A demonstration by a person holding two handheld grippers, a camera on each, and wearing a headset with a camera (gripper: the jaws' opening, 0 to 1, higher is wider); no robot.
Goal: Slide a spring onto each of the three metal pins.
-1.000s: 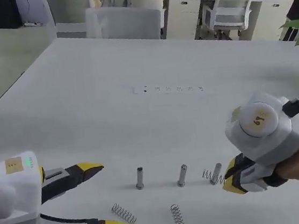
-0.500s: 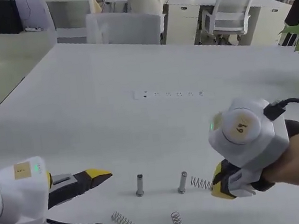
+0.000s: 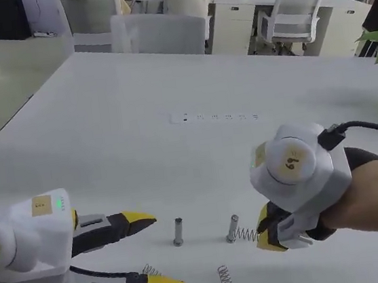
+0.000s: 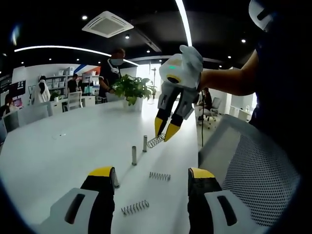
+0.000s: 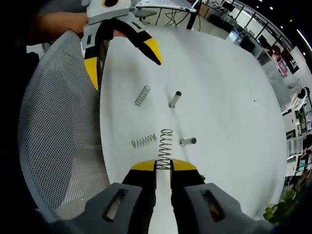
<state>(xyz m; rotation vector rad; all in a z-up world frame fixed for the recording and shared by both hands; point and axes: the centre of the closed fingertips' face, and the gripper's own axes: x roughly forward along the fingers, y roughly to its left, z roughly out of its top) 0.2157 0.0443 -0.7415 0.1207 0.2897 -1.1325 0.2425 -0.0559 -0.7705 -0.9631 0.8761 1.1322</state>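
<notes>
Seemingly threading one spring (image 5: pixel 165 145), gripped by the closed jaws of the right gripper (image 5: pixel 156 165), just beside a pin (image 3: pixel 232 228) near the front edge of the surface (image 3: pixel 168 82), with left gripper (image 4: pixel 151 173) jaws open, empty; next, to raise the coil mouth over the pin top.

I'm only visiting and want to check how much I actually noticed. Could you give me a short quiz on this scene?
1. True or false: the left gripper is shut.
2. What does the right gripper hold? A) a pin B) a spring C) nothing
3. How many springs lie loose on the table?
Key: 1. False, its jaws stand open. 2. B, the held spring. 3. Two: the near spring and the far spring.
</notes>
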